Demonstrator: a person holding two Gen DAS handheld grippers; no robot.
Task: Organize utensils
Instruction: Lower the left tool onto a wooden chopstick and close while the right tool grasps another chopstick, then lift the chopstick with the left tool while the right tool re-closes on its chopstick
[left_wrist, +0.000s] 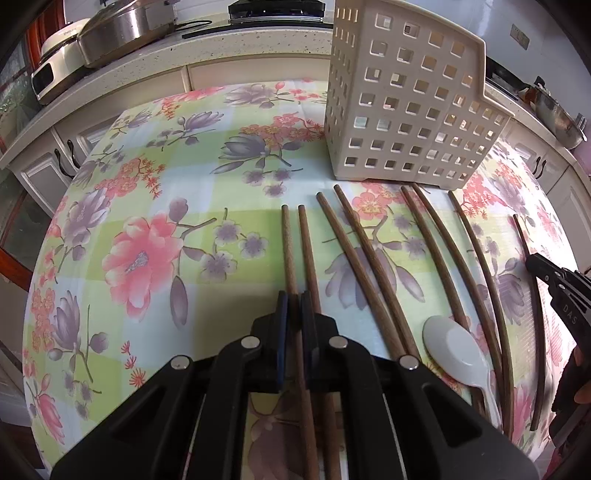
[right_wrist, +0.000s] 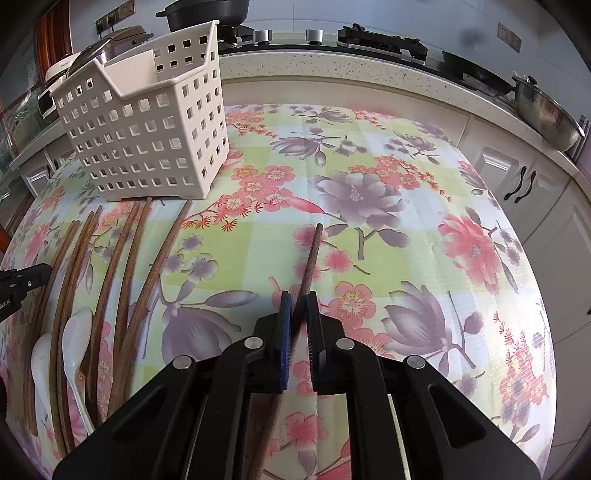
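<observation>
The left hand-held gripper (left_wrist: 294, 306) is closed on a round brown wooden chopstick (left_wrist: 290, 254), the leftmost of those lying on the surface (left_wrist: 147, 192). The right hand-held gripper (right_wrist: 299, 306) grips another chopstick (right_wrist: 308, 266), held apart from the rest. The other chopsticks (left_wrist: 369, 258) and a glossy white spoon (left_wrist: 456, 350) lie in front of the cream plastic utensil basket (left_wrist: 406, 103) with square holes, which stands near the far edge. The cloth has a floral print. White letters "DAS" are readable on the right gripper.
</observation>
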